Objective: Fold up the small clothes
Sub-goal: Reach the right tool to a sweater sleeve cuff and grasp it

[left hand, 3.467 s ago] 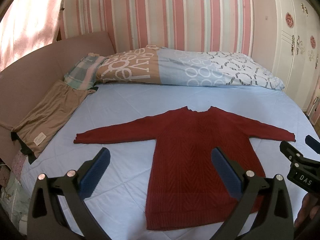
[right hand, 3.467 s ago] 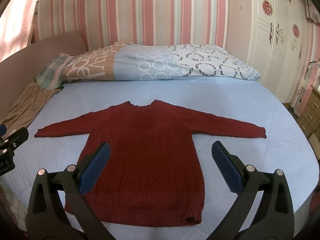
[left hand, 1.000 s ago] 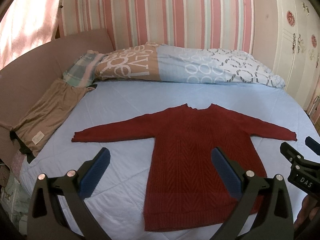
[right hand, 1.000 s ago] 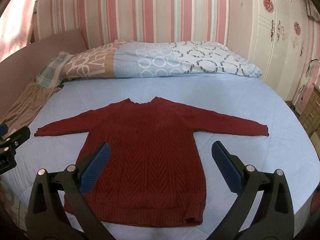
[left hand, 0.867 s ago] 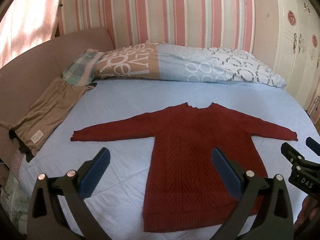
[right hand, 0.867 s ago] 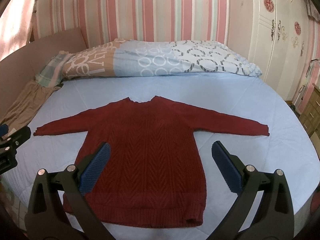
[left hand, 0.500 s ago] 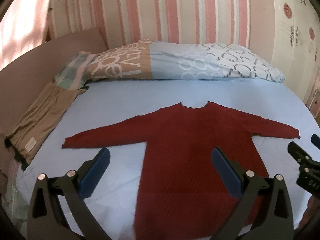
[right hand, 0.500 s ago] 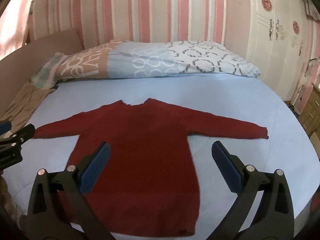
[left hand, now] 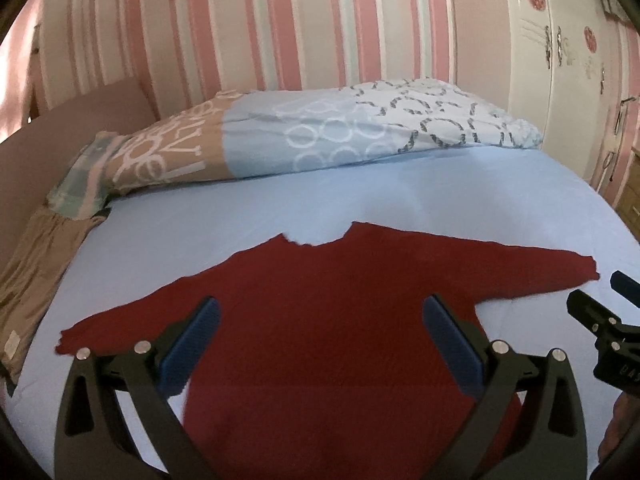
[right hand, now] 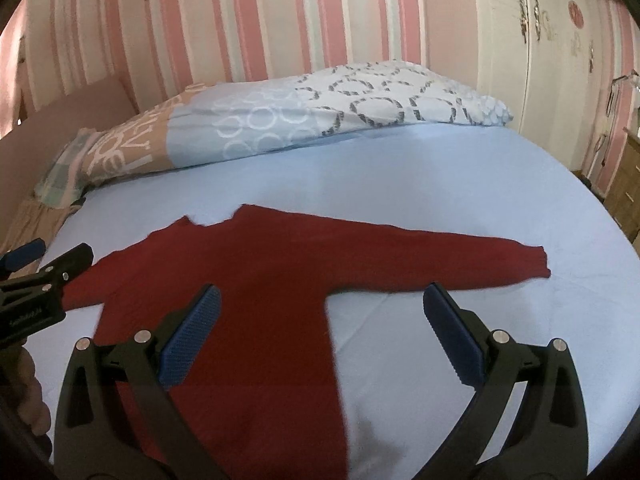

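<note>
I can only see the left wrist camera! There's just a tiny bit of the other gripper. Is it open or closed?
Observer: The right gripper is open, with its jaws wide apart and nothing between them.
Operator: What's under it?
Observer: One of its pads is over the body of the red sweater. The other is over the bare blue sheet.
Operator: Can you see my gripper from there?
Observer: Yes. The left gripper pokes in at the left edge, in front of the sweater's sleeve on that side. The hand holding it shows below.
</note>
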Demonstrator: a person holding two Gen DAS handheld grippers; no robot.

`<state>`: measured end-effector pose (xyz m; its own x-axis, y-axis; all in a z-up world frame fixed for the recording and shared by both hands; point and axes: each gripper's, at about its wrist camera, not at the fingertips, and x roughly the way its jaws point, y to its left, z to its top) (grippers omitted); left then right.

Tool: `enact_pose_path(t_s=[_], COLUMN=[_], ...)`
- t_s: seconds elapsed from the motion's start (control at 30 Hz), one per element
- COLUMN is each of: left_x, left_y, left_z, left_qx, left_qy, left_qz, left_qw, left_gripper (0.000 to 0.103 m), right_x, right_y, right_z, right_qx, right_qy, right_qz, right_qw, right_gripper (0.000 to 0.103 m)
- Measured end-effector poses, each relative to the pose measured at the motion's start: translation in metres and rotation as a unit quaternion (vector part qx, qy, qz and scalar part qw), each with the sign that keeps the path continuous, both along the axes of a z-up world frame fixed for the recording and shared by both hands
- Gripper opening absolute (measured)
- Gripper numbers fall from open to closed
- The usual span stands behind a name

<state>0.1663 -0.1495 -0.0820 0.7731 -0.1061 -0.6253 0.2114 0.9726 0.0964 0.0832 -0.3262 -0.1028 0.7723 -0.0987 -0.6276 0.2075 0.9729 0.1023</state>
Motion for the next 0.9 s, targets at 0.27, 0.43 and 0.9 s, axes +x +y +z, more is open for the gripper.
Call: enact_pose_path(t_s=[0.27,0.43,0.9], left_x=[0.061,0.095,0.137], left_y=[-0.061,-0.1,-0.127], left_z=[-0.039,-0.054,-0.096], left_qx=[-0.027,-0.017,-0.009], left_qy=[0.035,0.04,0.081], left_qz=[-0.016,-0.03,-0.044], left_qw=[0.9989,0.9986,0.9957], left_gripper=[0.101,0.101,0.101], right_x=[0.03,0.029,0.053], right_y=[-0.1,-0.18,-0.268], right_z=[-0.027,-0.046,-0.113], right_qx=[-0.039,-0.054,0.064], right_qy=[0.024,0.057,0.152], right_qz=[-0.058,-0.116,-0.187], right_qw=[0.997,0.99,0.968], right_gripper=[0.1,0.1,0.072])
